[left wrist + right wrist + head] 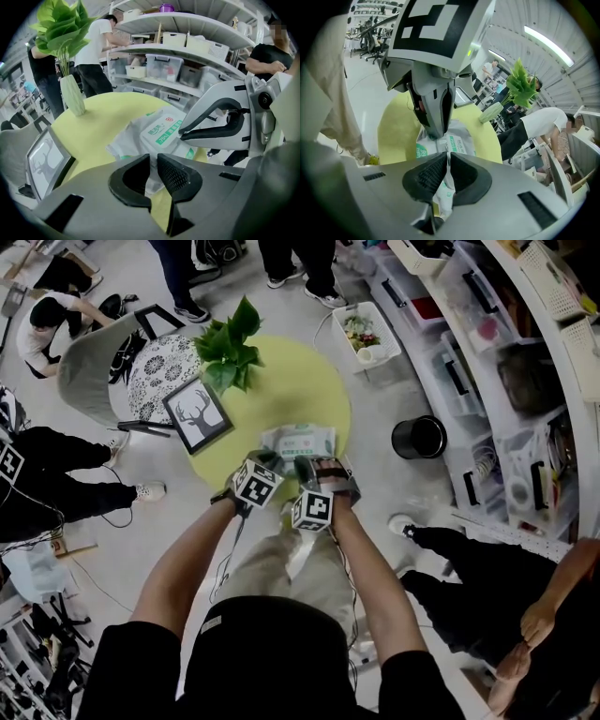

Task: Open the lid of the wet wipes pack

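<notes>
- Both forearms reach forward and down from the body, bare below black sleeves; the left forearm (pixel 187 554) and right forearm (pixel 366 563) converge so the hands sit close together.
- The left gripper (pixel 153 165) points steeply down, its jaws drawn almost together and nipping an edge of the wet wipes pack (pixel 300 440).
- The right gripper (pixel 447 161) tilts downward just beside the left one, its jaws nearly closed with the pack's thin wrapper pinched between the pads.
- The two marker cubes, left (pixel 255 482) and right (pixel 312 510), stand side by side, nearly touching.
</notes>
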Action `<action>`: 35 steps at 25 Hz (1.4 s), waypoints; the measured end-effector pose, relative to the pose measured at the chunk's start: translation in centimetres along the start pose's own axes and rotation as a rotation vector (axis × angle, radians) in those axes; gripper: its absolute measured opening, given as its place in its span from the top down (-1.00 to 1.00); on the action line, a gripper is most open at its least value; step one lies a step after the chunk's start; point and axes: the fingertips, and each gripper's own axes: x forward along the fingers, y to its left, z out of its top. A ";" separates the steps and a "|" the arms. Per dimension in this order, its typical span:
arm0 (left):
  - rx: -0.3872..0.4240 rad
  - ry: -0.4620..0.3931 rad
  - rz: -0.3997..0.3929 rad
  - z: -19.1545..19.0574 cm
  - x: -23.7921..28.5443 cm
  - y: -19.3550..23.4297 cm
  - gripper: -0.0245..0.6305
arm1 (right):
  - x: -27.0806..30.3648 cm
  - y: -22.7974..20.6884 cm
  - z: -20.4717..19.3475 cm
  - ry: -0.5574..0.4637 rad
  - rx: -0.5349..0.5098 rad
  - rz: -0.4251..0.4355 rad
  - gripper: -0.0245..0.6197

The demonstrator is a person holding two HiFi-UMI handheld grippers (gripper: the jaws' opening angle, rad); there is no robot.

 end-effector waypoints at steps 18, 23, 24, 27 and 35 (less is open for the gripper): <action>-0.013 0.006 -0.005 -0.1 0.0 -0.1 0.72 | -0.6 -5.5 1.3 -0.029 0.017 -0.129 0.87; -0.013 0.005 -0.009 -0.1 0.0 -0.1 0.72 | -0.1 -6.8 1.4 -0.022 0.030 -0.143 0.86; -0.013 0.004 -0.009 -0.1 0.0 -0.1 0.72 | 0.0 -6.9 1.4 -0.021 0.031 -0.144 0.86; -0.012 -0.002 -0.010 -0.1 -0.1 0.0 0.72 | 0.3 -7.4 1.4 -0.018 0.032 -0.148 0.86; -0.010 -0.007 -0.023 -0.1 -0.1 0.0 0.72 | 1.4 -8.4 1.3 -0.005 0.052 -0.149 0.84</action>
